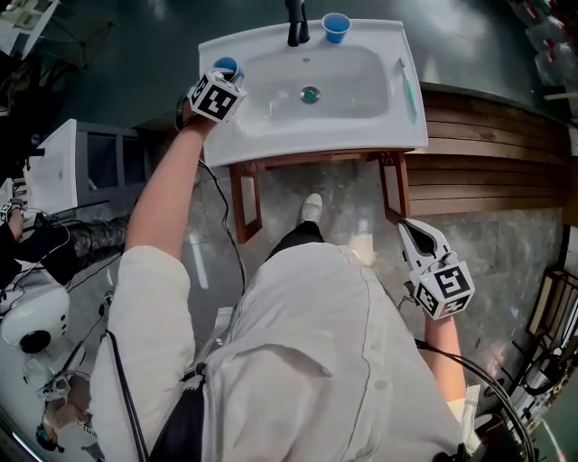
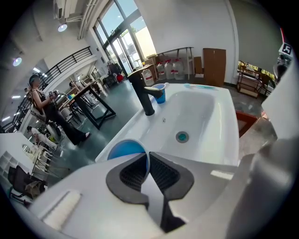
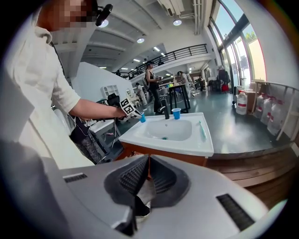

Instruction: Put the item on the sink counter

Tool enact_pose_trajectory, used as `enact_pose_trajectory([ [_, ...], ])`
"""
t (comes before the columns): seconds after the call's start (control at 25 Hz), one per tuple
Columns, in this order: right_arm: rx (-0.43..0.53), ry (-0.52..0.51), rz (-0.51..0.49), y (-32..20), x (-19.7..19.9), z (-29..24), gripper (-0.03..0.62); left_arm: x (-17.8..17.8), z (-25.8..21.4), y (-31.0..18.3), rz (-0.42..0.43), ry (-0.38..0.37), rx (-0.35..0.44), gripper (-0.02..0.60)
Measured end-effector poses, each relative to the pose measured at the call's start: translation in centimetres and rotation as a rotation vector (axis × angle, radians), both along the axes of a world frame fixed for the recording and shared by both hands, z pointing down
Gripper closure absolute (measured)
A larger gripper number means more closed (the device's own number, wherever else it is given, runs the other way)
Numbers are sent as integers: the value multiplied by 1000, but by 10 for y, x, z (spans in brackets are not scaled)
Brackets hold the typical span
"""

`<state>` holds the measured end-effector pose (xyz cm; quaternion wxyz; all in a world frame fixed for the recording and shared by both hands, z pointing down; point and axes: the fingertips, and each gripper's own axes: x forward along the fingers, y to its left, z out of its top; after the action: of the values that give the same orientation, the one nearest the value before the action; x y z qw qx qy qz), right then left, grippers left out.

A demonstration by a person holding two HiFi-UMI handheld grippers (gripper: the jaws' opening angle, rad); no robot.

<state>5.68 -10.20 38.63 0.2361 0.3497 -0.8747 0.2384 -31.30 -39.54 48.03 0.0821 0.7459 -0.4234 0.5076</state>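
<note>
At the left rim of the sink surface, a blue cup is held by its wall in the clenched left claw, one pad inside the cup. A second blue cup sits beside the black tap, and a toothbrush lies along the right rim. The left arm reaches forward. The right claw hangs low, closed and empty.

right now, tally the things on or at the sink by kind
blue cups: 2
toothbrush: 1
black faucet: 1
total: 4
</note>
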Motion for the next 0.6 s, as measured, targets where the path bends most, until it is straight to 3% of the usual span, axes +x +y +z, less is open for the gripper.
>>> enact_pose_trajectory([
  [0.6,38,-65,-124,102,39,-6,588,92,-35,176,35,35,3,557],
])
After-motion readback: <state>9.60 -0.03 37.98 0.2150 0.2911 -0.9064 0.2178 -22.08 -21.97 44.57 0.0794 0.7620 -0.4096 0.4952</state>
